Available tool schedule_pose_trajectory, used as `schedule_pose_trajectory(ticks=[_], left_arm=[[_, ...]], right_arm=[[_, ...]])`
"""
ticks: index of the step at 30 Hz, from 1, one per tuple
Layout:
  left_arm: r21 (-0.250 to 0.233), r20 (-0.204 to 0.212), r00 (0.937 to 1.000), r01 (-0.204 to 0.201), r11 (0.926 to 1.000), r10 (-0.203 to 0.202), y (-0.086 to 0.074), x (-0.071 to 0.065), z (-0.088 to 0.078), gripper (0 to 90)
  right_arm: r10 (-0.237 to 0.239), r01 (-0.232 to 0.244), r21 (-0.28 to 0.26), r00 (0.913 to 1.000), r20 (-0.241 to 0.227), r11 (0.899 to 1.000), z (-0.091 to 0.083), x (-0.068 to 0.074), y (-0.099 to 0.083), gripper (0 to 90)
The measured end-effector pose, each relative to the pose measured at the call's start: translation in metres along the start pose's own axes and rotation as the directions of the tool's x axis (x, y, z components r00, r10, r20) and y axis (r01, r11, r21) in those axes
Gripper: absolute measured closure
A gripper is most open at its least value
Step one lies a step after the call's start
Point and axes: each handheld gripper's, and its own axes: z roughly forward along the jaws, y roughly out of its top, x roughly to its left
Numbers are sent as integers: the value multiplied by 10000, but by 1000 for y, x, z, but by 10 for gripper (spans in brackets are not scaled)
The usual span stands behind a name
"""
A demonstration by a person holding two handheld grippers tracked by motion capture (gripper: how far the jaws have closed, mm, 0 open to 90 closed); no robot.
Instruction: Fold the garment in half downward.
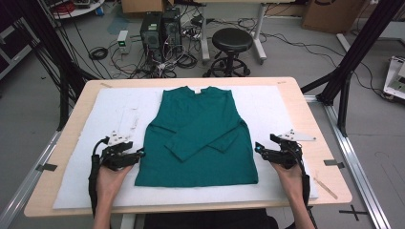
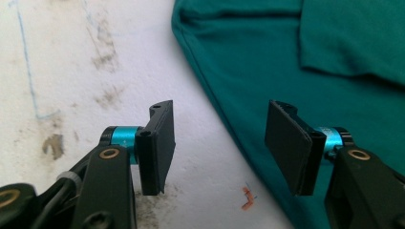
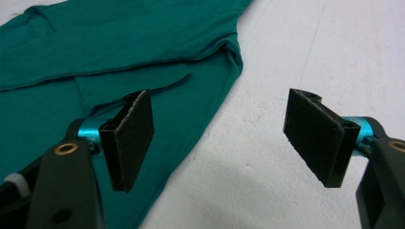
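Green shirt [image 1: 200, 138] flat on the counter's white mat [image 1: 286, 114], sleeves crossed. Left gripper [image 2: 219, 148] and right gripper [image 3: 219, 143]: jaws spread, empty, straddling opposite side hems. Risk: uneven pinches may skew the fold.

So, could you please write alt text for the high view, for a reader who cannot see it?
A green shirt lies flat on a white mat on a table, sleeves folded across its front. The left gripper and right gripper, both open, flank its lower edges.
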Motion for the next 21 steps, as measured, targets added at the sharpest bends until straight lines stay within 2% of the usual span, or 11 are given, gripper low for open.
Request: schedule_pose_trajectory(ticks=[4, 7, 10, 14, 17, 21], left_arm=[[491, -77, 9997, -246, 9985, 250, 0, -6, 9, 437], [425, -124, 9998, -123, 9990, 128, 0, -8, 10, 437], [396, 108, 9999, -111, 9992, 107, 0, -8, 10, 438], [121, 55, 9997, -242, 9996, 241, 3, -12, 7, 440], [274, 217, 9996, -201, 9994, 195, 3, -12, 9, 440], [419, 91, 9996, -286, 9987, 283, 2, -15, 13, 440]], right_arm=[[9, -9, 58, 10000, 40, 10000, 1, 0, 0, 264], [-23, 23, 67, 10000, 80, 10000, 0, -1, 0, 264], [-15, 15, 77, 10000, 81, 10000, 0, 0, 1, 265], [-59, 59, 89, 9999, 85, 9999, 0, 0, 1, 266], [-44, 43, 86, 10000, 80, 10000, 0, 0, 2, 266], [-52, 51, 106, 9999, 89, 9999, 0, 0, 2, 267]])
